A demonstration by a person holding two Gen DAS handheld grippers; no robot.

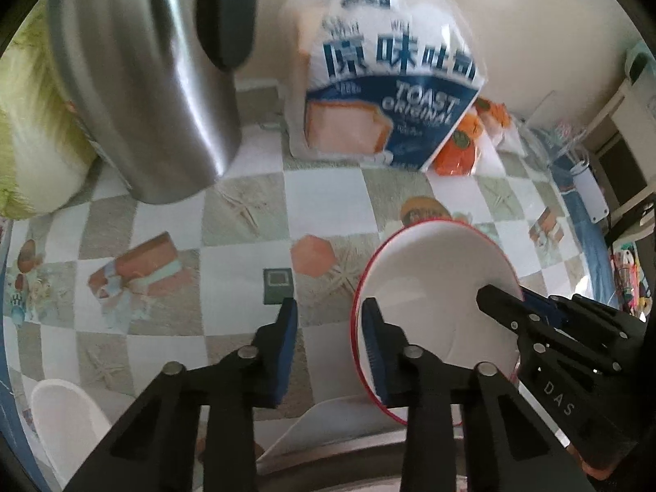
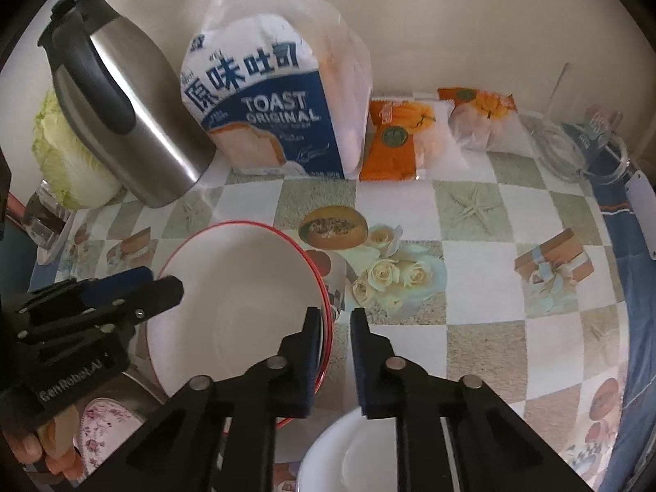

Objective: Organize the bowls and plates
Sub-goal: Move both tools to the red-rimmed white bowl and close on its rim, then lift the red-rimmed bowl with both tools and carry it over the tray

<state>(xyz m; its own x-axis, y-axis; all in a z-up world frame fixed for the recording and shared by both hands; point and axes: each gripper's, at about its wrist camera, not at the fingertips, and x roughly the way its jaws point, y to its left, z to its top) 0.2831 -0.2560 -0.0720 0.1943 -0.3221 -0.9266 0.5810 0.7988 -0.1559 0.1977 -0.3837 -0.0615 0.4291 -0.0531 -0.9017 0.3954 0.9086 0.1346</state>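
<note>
We read "TOAST ORIGINAL" on the blue-and-white bread bag [image 2: 262, 115] at the table's far edge, beside a steel jug [image 2: 123, 115] and orange packets [image 2: 395, 139]. "DAS" and "GenRobot.AI" mark the gripper bodies. Our red-rimmed white bowl [image 2: 238, 299] stands empty near the table's [image 2: 484, 328] front edge. The left gripper [image 1: 328, 328] clamps the bowl's left rim; the right gripper [image 2: 334, 328] pinches its right rim, both nearly closed. A white plate [image 2: 328, 459] lies at the front edge, bare.

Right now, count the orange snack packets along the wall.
2: one packet stands right beside the bread bag; the other lies further right. More may be hidden.
</note>
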